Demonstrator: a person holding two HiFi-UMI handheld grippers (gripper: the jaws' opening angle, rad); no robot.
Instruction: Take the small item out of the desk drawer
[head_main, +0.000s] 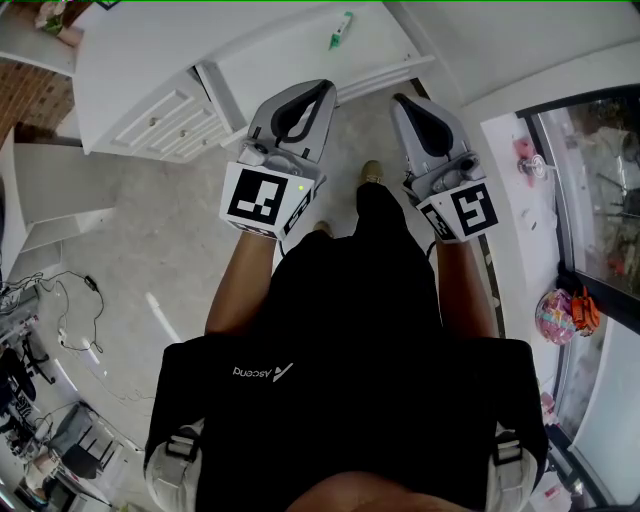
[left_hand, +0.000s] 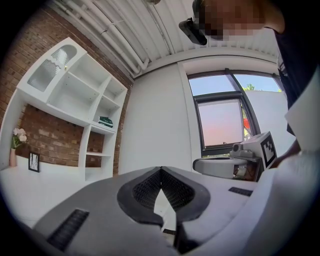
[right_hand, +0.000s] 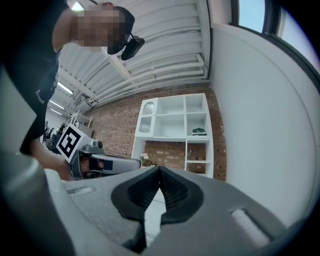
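Observation:
The white desk (head_main: 230, 45) stands ahead of me, with its bank of drawers (head_main: 165, 120) at the left, all pushed in. No drawer's inside shows. A small green item (head_main: 341, 30) lies on the desktop. My left gripper (head_main: 318, 90) is held at waist height, short of the desk edge, jaws shut with nothing between them. My right gripper (head_main: 400, 102) is level beside it, also shut and empty. Both point up and away from the desk: the left gripper (left_hand: 160, 169) faces a wall and window, the right gripper (right_hand: 160, 168) faces a brick wall.
A white shelf unit (left_hand: 75, 95) hangs on the brick wall, also seen as the shelf unit (right_hand: 175, 125). A window (head_main: 590, 200) and sill with a pink toy (head_main: 555, 315) run along the right. Cables (head_main: 70, 310) lie on the floor at left.

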